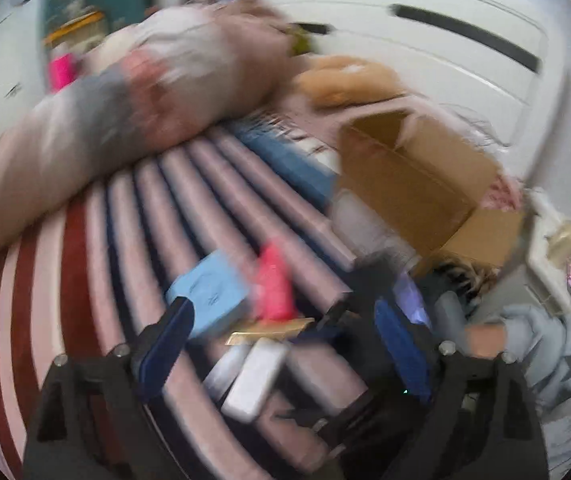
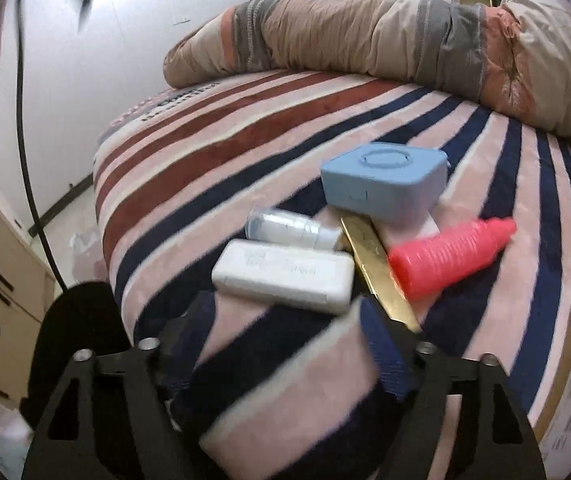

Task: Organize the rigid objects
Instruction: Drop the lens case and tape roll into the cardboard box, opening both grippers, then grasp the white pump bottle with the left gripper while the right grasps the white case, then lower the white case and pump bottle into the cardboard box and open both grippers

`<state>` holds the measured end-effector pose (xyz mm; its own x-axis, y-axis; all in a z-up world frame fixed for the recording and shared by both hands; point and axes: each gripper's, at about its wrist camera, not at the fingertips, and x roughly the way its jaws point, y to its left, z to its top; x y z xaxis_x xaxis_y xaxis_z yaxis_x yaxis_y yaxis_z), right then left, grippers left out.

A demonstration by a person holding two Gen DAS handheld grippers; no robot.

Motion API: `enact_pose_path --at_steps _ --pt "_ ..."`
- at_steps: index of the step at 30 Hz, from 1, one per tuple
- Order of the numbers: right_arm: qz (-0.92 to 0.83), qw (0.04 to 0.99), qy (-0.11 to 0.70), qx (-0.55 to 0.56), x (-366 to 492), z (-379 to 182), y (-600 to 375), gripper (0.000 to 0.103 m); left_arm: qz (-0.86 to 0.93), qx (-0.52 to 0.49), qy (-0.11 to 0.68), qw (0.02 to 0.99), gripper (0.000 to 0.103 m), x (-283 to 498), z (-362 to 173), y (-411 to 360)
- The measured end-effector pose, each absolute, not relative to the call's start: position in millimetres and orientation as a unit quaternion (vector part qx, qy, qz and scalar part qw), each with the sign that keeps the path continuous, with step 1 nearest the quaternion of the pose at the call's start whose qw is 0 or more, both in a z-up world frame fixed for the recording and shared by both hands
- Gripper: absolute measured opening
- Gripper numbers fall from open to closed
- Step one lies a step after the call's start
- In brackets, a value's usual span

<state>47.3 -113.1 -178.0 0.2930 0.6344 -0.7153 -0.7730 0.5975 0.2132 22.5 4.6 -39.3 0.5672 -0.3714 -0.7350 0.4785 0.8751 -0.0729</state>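
Observation:
Several rigid objects lie together on the striped bedspread point(image 2: 189, 168): a light blue box point(image 2: 385, 180), a white flat case point(image 2: 285, 270), a clear small bottle point(image 2: 285, 226), a gold flat bar point(image 2: 377, 264) and a pink ribbed cone point(image 2: 449, 254). My right gripper point(image 2: 285, 328) is open and empty just in front of the white case. In the blurred left wrist view my left gripper point(image 1: 281, 320) is open above the same pile: blue box point(image 1: 209, 292), pink cone point(image 1: 273, 288), white case point(image 1: 255, 380).
A rolled quilt point(image 2: 385, 36) lies along the far side of the bed. An open cardboard box point(image 1: 417, 176) stands on the bed near its edge, beside a tan plush toy point(image 1: 345, 80). A black cable point(image 2: 25, 140) hangs at the left.

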Motion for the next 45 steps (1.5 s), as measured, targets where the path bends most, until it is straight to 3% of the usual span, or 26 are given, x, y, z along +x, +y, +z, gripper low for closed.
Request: enact_pose_path --at_steps 3,12,14,16,18,20,25,27,32,34,38,45 --pt "0.442 0.793 0.398 -0.129 46.8 -184.4 -93.6 0.080 -0.228 -0.027 0.415 0.880 0.093 15.7 -64.8 58.1" --pt "0.465 0.774 0.391 -0.177 55.3 -184.1 -74.9 0.084 -0.173 -0.074 0.429 0.884 0.093 1.2 -120.2 110.5" --pt "0.463 0.772 0.403 -0.165 58.0 -186.1 -69.4 0.095 -0.169 -0.073 0.430 0.884 0.093 0.4 -128.3 112.1" --pt "0.462 0.773 0.404 -0.161 57.5 -187.9 -63.9 0.099 -0.168 -0.069 0.430 0.884 0.093 1.4 -132.6 110.9" --pt "0.452 0.777 0.401 -0.176 56.0 -190.9 -58.1 0.099 -0.168 -0.066 0.431 0.884 0.093 1.9 -132.5 110.0" --pt "0.436 0.785 0.397 -0.192 53.7 -191.2 -57.0 0.087 -0.176 -0.062 0.431 0.883 0.093 5.4 -133.8 107.9" --pt "0.427 0.796 0.389 -0.182 45.6 -177.3 -74.9 0.086 -0.210 -0.051 0.433 0.875 0.092 26.4 -138.3 94.0" --pt "0.418 0.805 0.378 -0.183 38.4 -167.8 -86.3 0.086 -0.229 -0.040 0.441 0.867 0.087 40.3 -145.9 81.6" --pt "0.386 0.824 0.370 -0.187 24.7 -155.9 -113.8 0.086 -0.255 -0.010 0.481 0.839 0.037 63.2 -175.0 49.1" --pt "0.371 0.833 0.366 -0.186 21.9 -150.7 -120.1 0.086 -0.250 0.002 0.478 0.842 0.022 64.5 -179.0 43.6" --pt "0.355 0.854 0.322 -0.201 4.1 -114.7 -126.0 0.086 -0.246 0.003 0.467 0.849 0.021 57.5 -179.0 43.3" --pt "0.257 0.922 0.256 -0.133 1.6 -0.5 -210.9 0.086 -0.238 -0.003 0.469 0.851 0.021 52.2 -178.5 45.8"
